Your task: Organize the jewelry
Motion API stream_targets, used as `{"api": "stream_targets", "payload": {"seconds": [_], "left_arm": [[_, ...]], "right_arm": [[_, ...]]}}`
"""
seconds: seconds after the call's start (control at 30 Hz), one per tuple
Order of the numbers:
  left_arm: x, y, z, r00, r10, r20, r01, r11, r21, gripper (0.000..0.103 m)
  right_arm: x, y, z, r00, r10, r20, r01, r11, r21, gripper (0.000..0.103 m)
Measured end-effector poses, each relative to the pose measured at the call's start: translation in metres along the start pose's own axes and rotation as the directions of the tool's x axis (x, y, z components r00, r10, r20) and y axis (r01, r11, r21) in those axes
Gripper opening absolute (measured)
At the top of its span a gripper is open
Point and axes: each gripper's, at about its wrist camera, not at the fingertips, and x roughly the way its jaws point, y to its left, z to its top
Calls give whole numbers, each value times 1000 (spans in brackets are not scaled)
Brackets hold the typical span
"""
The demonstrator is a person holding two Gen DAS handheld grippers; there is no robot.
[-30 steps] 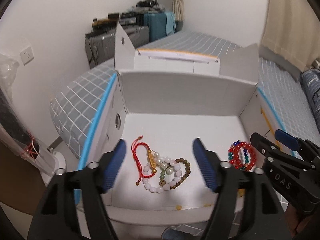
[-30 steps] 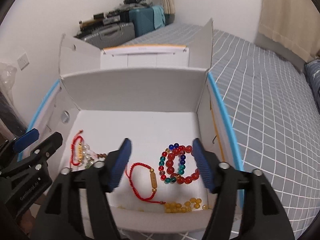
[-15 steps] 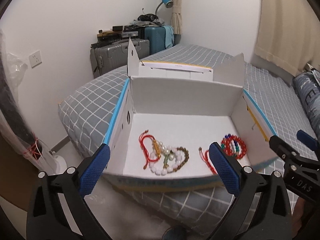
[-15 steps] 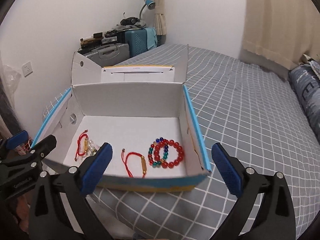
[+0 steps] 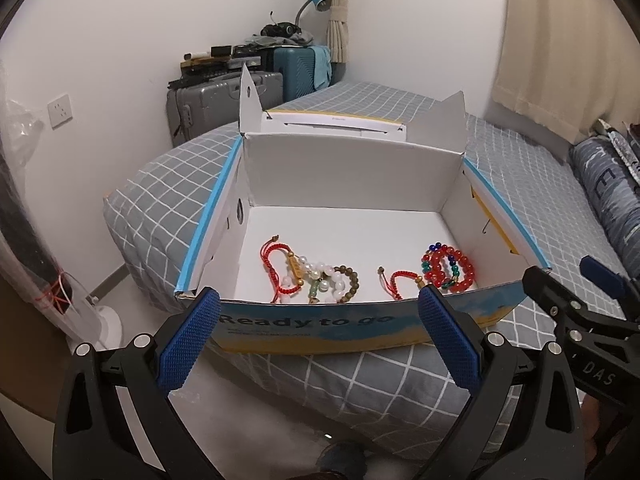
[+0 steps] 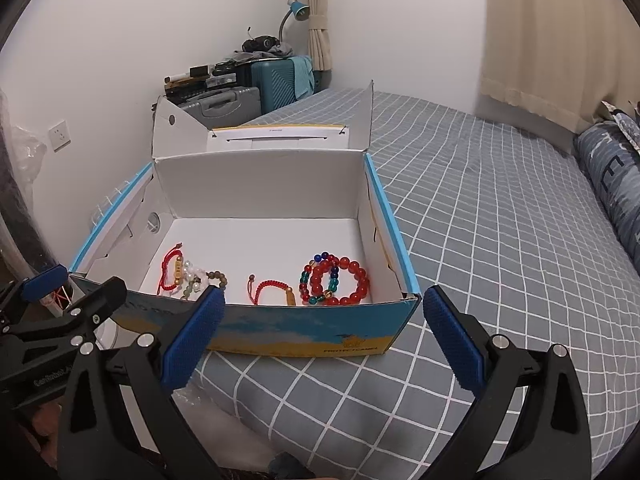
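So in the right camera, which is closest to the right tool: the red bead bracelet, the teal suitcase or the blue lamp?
From the right tool:
1. Red bead bracelet, in the box, front right.
2. Teal suitcase, beyond the bed, by the wall.
3. Blue lamp, above the suitcase, farthest back.

Showing white inside the box point(image 5: 352, 184), blue and yellow across its printed front. Glowing red: the big bead bracelet point(image 6: 342, 280), ringed by blue, green and red beads. Lying red too, the cord bracelets point(image 5: 280, 264), beside white pearl beads point(image 5: 320, 276). Wearing grey with a white grid, the bed point(image 6: 500, 220). Standing teal, the suitcase point(image 6: 276, 80).
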Motion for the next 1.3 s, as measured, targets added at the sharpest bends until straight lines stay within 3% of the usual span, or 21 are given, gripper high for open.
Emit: {"api": "stream_targets", "payload": {"seconds": [0.47, 1.3], "left_arm": [[6, -7, 1, 998, 57, -1, -57, 998, 23, 97], [3, -7, 2, 999, 41, 10, -41, 999, 21, 97]], "right_arm": [[4, 1, -1, 1000, -3, -11, 3, 1000, -8, 95], [8, -1, -3, 1000, -6, -19, 6, 1000, -3, 95]]}}
